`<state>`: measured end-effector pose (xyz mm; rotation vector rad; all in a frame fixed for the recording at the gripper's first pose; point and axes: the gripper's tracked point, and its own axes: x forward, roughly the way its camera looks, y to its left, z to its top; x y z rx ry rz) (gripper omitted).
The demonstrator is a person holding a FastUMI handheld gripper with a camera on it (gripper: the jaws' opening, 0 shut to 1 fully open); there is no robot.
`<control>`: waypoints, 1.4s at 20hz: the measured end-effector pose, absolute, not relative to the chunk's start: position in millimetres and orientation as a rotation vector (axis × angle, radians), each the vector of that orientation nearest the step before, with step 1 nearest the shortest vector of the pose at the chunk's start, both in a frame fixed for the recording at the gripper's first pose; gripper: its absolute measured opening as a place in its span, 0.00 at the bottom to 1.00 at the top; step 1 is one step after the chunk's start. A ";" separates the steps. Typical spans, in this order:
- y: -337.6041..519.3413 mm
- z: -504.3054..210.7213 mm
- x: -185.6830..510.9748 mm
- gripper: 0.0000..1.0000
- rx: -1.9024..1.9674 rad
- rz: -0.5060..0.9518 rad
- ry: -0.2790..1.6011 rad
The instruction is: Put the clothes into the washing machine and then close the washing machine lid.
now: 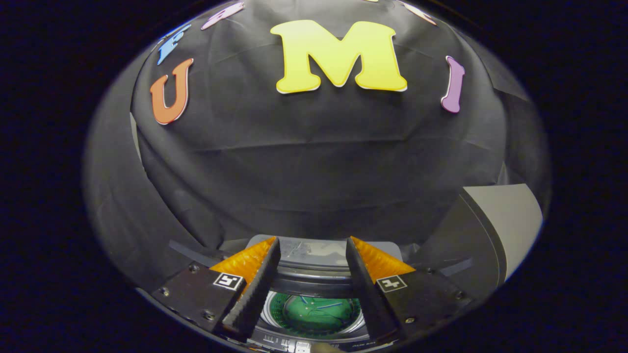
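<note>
The gripper [312, 245] hangs above the washing machine [314, 267], its fingers spread wide with nothing between them. Below, between the fingers, green clothes [314, 314] lie inside the machine's round drum.

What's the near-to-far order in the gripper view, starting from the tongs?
Open tongs, nothing held → washing machine drum with green clothes inside, seen between the fingers → raised washing machine lid → black cloth wall.
</note>
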<state>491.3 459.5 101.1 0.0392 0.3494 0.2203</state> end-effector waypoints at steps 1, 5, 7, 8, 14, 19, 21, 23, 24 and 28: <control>459.2 96.8 486.1 0.85 0.029 0.223 0.355; 457.0 60.0 463.4 0.85 0.000 0.213 0.430; 456.2 47.6 454.6 0.84 0.012 0.223 0.457; 451.8 42.5 450.2 0.84 0.006 0.216 0.463; 436.0 34.7 429.5 0.84 0.002 0.202 0.487; 419.0 49.0 405.1 0.84 0.000 0.191 0.435; 414.0 57.4 391.0 0.84 0.006 0.202 0.405; 406.2 70.6 370.9 0.84 0.011 0.217 0.355; 401.1 78.4 359.4 0.84 0.010 0.224 0.321; 379.2 108.3 302.3 0.84 0.015 0.258 0.192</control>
